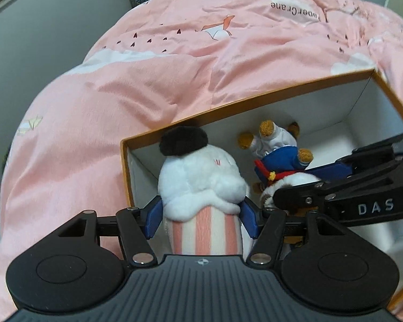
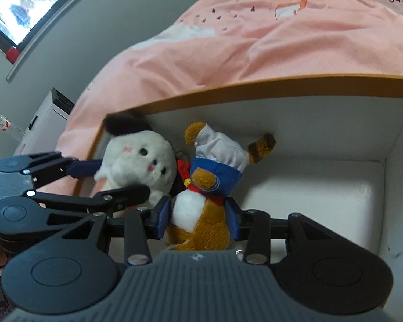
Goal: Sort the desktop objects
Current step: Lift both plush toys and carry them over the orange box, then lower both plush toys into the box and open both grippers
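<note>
Left gripper (image 1: 201, 214): blue pads set wide, one on each flank of the white plush toy (image 1: 201, 179), pinching it at the pink-and-white striped lower body. The toy's black-tufted head points away from the camera and sits over the near left corner of the orange-rimmed box (image 1: 228, 107), partly inside it.

Right gripper (image 2: 198, 217): jaws at a middling spread, blue pads pressed into the sides of the brown plush bear (image 2: 201, 209), which hangs head toward the camera, legs toward the box's far wall. The bear wears a blue top, white trousers and a red scarf. It is inside the box, just beside the white toy; whether it touches the white box floor cannot be told.

The box rests on a pink quilt (image 1: 147, 86). The two toys appear to touch at the middle.
</note>
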A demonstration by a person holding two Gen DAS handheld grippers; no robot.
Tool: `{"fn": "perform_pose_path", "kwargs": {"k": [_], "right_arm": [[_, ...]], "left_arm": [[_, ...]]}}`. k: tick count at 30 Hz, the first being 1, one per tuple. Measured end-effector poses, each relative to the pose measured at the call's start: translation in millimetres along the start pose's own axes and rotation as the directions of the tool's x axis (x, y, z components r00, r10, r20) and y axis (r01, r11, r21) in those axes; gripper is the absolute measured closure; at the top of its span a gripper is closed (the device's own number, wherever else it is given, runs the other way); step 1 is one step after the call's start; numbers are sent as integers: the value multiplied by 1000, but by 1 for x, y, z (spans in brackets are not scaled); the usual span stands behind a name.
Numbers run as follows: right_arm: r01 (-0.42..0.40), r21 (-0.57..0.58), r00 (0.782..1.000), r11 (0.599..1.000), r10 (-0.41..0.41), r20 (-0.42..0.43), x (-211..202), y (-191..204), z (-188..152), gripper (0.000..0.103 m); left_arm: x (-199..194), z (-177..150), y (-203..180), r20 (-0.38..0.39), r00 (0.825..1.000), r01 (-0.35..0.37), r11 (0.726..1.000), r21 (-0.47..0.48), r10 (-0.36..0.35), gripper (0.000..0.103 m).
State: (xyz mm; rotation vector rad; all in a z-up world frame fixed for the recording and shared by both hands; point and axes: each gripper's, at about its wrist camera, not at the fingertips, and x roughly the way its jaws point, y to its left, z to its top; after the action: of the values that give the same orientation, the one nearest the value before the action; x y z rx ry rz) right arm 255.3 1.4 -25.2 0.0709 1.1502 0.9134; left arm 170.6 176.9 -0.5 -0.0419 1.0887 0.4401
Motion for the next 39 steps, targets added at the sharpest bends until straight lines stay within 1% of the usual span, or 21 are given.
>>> {"fn": "perform_pose_path", "kwargs": {"k": [2, 4, 6, 8, 15, 18, 21, 24, 25, 26, 27, 29, 30, 33, 36, 39], "right_arm": [[-1, 5, 1000, 1000, 1, -14, 6, -5, 2, 58], [-11, 15, 999, 1000, 11, -38, 11, -8, 4, 58], [-31, 19, 998, 999, 32, -61, 13, -9, 4, 57], [-41, 22, 996, 999, 42, -78, 16, -9, 3, 57], [-18, 27, 995, 999, 20, -96, 25, -3, 7, 57], [-17, 24, 995, 1000, 19, -101, 28, 1, 7, 56], [-26, 30, 994, 999, 29, -109, 31, 4, 7, 56], [-12, 15, 994, 1000, 13, -105, 33, 9, 7, 56], [-5, 1, 995, 1000, 5, -102, 34, 12, 8, 56], [1, -18, 995, 1000, -3, -98, 34, 15, 8, 56], [7, -38, 995, 999, -11, -98, 34, 18, 8, 56], [19, -87, 995, 996, -27, -100, 34, 25, 8, 56], [24, -113, 994, 993, -35, -100, 34, 29, 8, 56], [44, -171, 993, 984, -62, -99, 27, 34, 6, 56], [56, -232, 991, 971, -83, -107, 28, 40, 5, 57], [62, -231, 990, 971, -89, -111, 31, 39, 7, 57]], "left_arm": [[6, -2, -5, 5, 1000, -27, 999, 46, 27, 33], [9, -3, -10, 3, 1000, -25, 996, 89, 25, 33], [12, -5, -14, -3, 1000, -21, 992, 128, 22, 30], [13, -6, -16, 6, 1000, -19, 987, 159, 18, 29], [6, -6, -10, 0, 999, 32, 981, 190, -32, 27], [-4, -8, -7, 18, 999, 39, 980, 197, -43, 24], [-12, -11, -1, 15, 999, 46, 981, 187, -50, 24], [-20, -16, 4, 14, 998, 56, 983, 174, -59, 31], [-22, -19, 5, 14, 998, 58, 984, 170, -62, 35], [-23, -21, 5, 15, 998, 57, 984, 170, -61, 42], [-22, -22, 4, 14, 998, 55, 983, 176, -59, 46], [-17, -24, 3, 6, 999, 42, 982, 186, -44, 64], [-16, -25, 1, 3, 999, 36, 983, 182, -37, 66], [-9, -27, 1, 12, 999, 50, 983, 175, -53, 70], [-4, -24, 0, 29, 999, 21, 982, 187, -27, 71], [-1, -22, 6, 34, 999, 34, 986, 166, -40, 73]]}}
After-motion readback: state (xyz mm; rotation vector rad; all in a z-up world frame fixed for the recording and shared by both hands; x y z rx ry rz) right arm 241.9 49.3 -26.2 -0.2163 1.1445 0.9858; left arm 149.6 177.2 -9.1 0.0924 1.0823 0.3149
